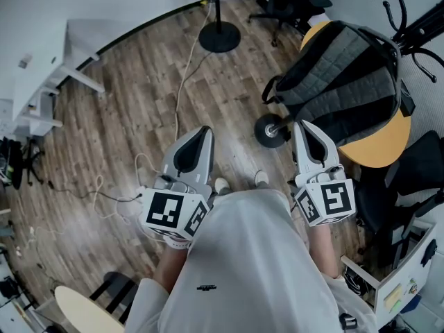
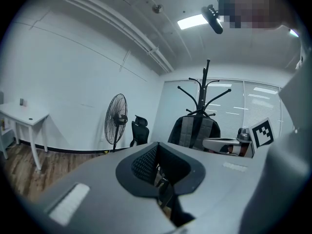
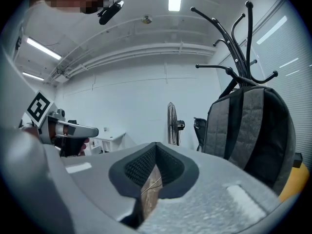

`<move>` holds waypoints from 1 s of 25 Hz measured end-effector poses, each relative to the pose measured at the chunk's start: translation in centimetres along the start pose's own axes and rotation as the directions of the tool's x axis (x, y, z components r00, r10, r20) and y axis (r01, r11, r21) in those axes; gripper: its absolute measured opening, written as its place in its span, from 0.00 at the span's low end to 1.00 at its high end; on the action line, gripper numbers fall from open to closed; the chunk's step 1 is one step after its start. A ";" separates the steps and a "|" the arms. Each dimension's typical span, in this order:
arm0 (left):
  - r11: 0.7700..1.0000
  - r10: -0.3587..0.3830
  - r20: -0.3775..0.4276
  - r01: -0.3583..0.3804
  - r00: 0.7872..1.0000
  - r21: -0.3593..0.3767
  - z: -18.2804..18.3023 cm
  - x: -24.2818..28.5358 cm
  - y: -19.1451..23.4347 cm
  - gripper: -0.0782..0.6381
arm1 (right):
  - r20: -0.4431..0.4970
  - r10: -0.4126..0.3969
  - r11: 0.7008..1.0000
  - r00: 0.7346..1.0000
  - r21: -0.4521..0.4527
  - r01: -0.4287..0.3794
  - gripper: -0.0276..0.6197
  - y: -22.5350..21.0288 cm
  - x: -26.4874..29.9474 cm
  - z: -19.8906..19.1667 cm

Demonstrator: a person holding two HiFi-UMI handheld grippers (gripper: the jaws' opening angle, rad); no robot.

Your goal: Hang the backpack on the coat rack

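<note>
A black and grey backpack [image 1: 343, 82] hangs upright, straps outward, against the black coat rack [image 1: 409, 23]. It also shows in the right gripper view, where the backpack [image 3: 248, 130] sits under the rack's hooks [image 3: 239, 48]. From the left gripper view the backpack [image 2: 195, 130] and rack [image 2: 205, 89] are farther off. My right gripper [image 1: 305, 127] is shut with nothing in it, its tip just short of the backpack's lower edge. My left gripper [image 1: 202, 134] is also shut and holds nothing, over the wooden floor to the left.
A round black base [image 1: 270, 130] stands on the floor between the right gripper and the backpack. A yellow round table [image 1: 378, 148] is behind the backpack. A standing fan [image 2: 116, 118], a cable on the floor [image 1: 182, 89], a white desk [image 1: 41, 61] and an office chair [image 1: 284, 2] stand around.
</note>
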State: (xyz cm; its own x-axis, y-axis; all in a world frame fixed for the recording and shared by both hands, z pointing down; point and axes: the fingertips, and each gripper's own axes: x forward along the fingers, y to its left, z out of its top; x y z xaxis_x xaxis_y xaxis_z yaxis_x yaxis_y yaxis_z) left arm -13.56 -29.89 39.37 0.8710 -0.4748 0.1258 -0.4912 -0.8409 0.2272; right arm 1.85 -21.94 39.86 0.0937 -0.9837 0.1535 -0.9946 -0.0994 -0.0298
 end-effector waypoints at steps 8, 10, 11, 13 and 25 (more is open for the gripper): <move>1.000 0.002 -0.004 -0.002 1.000 -0.007 -0.4 0.1 0.0 0.13 | 0.010 -0.001 1.000 1.000 0.001 0.001 0.05 -0.2 0.0 0.2; 1.000 0.002 -0.006 -0.003 1.000 -0.009 -0.4 0.1 0.2 0.13 | 0.007 -0.002 1.000 1.000 -0.001 0.002 0.05 -0.1 0.1 0.3; 1.000 0.003 -0.006 -0.003 1.000 -0.009 -0.4 0.1 0.2 0.13 | 0.005 -0.004 1.000 1.000 -0.001 0.004 0.05 -0.1 0.1 0.3; 1.000 0.003 -0.005 -0.003 1.000 -0.011 -0.5 0.1 0.4 0.13 | 0.005 -0.009 1.000 1.000 0.000 0.009 0.05 -0.2 0.1 0.1; 1.000 -0.017 -0.017 0.017 1.000 -0.024 -0.8 0.7 0.4 0.13 | -0.011 -0.036 0.999 0.999 -0.023 0.035 0.04 -0.5 0.1 0.1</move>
State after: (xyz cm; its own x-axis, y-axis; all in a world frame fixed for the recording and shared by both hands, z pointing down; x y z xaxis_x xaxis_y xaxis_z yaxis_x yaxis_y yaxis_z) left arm -13.15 -30.39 40.31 0.8793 -0.4556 0.1386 -0.4762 -0.8424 0.2522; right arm 2.33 -22.02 39.82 0.1286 -0.9779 0.1650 -0.9914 -0.1307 -0.0019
